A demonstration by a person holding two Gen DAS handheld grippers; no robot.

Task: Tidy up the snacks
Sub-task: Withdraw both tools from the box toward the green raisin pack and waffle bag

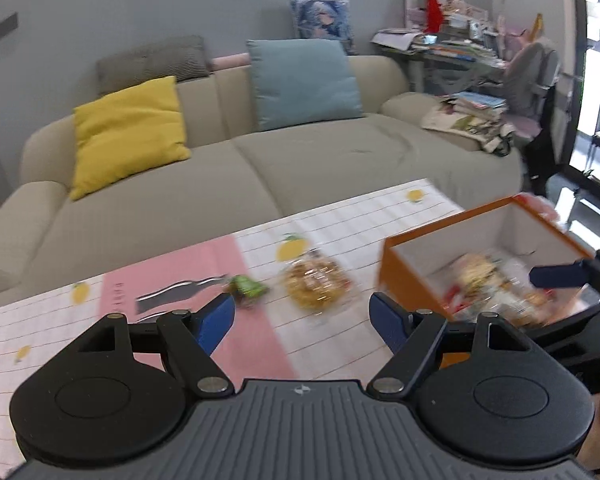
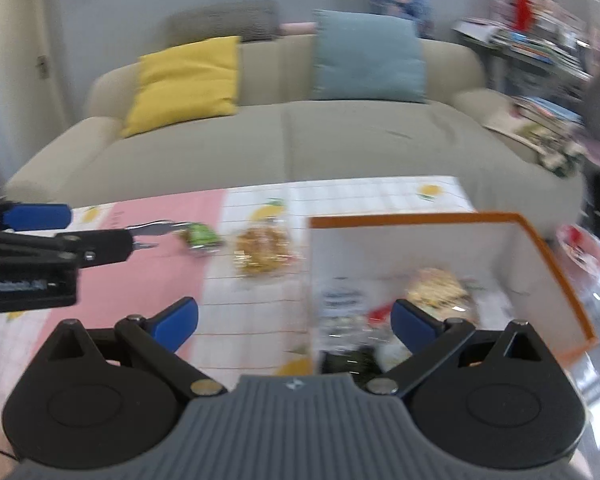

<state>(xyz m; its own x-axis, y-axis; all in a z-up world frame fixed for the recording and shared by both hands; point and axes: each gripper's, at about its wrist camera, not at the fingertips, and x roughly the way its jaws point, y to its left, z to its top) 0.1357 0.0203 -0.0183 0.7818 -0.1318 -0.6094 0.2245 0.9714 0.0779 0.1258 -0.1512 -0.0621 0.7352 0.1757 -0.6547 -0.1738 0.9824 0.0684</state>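
Observation:
An orange box (image 1: 404,276) (image 2: 540,240) with white inner walls stands on the table at the right and holds several snack packets (image 1: 496,288) (image 2: 436,288). A clear bag of golden snacks (image 1: 316,280) (image 2: 264,252) and a small green packet (image 1: 248,288) (image 2: 200,236) lie on the tablecloth left of the box. My left gripper (image 1: 302,320) is open and empty, above the cloth in front of the golden bag. My right gripper (image 2: 294,320) is open and empty, over the box's near left corner; one of its fingers (image 1: 556,274) shows in the left wrist view.
The table carries a pink and white lemon-print cloth (image 1: 256,340) (image 2: 252,336). A beige sofa (image 1: 300,160) with yellow and blue cushions stands behind it. A cluttered desk and chair (image 1: 520,80) are at the back right. The left gripper's side (image 2: 40,256) shows at the right view's left edge.

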